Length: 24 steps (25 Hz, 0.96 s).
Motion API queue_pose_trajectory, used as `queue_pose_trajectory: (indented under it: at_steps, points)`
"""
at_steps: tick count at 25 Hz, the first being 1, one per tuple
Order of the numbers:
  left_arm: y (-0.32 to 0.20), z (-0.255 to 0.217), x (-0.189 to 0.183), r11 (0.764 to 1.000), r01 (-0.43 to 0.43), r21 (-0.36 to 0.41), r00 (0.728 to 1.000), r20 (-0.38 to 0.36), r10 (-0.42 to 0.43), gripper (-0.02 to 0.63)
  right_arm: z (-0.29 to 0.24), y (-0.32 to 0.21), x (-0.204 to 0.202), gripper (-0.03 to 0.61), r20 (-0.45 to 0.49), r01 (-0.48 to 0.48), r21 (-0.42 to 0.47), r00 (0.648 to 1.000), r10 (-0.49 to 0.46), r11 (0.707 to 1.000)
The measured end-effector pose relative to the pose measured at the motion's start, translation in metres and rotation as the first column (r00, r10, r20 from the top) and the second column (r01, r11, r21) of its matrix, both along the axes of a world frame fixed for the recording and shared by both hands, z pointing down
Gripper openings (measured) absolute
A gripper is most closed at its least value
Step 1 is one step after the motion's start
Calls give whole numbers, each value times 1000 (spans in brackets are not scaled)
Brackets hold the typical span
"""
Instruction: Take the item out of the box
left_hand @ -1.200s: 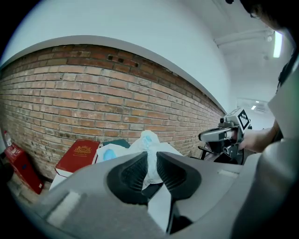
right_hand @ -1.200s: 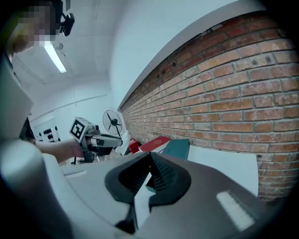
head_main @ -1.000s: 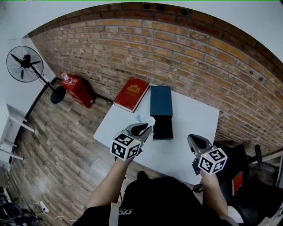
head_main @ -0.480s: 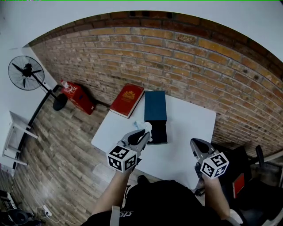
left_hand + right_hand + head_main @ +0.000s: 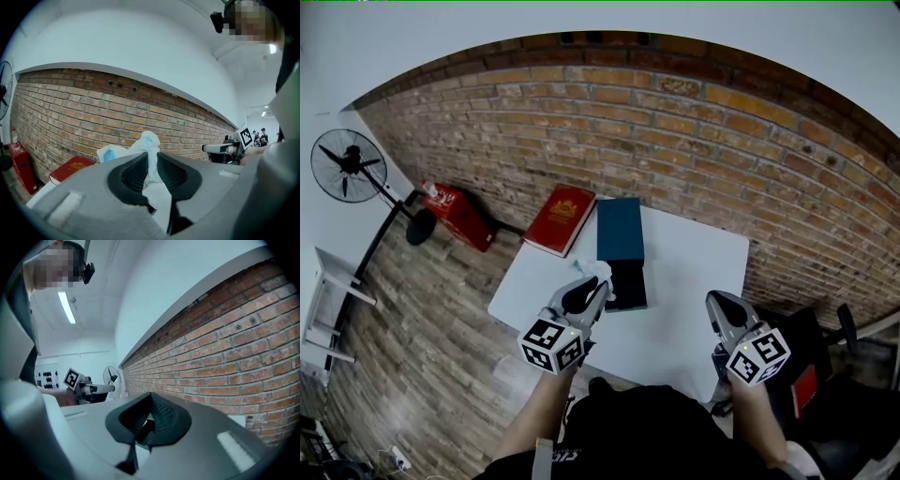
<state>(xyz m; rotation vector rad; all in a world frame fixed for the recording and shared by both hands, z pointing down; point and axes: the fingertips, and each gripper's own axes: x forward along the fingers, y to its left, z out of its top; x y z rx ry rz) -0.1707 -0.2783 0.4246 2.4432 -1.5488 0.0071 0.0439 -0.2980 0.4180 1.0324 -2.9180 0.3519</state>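
- The crumpled white and pale-blue packet [image 5: 599, 270] is sitting pinched in the narrow jaws of the left gripper [image 5: 597, 284], near frame centre, at the left edge of the box's black base.
- The dark teal box [image 5: 621, 230] is lying open on the white table [image 5: 698, 272].
- The right gripper [image 5: 719, 302] is hovering at lower right, its jaws closed together on nothing.
- A red book [image 5: 560, 217] is lying at the table's upper left corner.

Perhaps a workroom: brick wall [image 5: 722, 141], plank floor [image 5: 422, 309], pedestal fan [image 5: 347, 164], white table [image 5: 694, 272].
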Motion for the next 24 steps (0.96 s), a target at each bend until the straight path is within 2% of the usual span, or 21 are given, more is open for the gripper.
queue_pose_trajectory:
  at_steps: [11,24]
  points:
    - [-3,-11,1,1000,-11,21,1000,4,11,67,-37,8,-1,-2,61,7,33,998,-9,999]
    - [-17,-15,-4,1000,-5,29,1000,5,5,67,-44,1,-5,-2,49,7,68,999,-10,998]
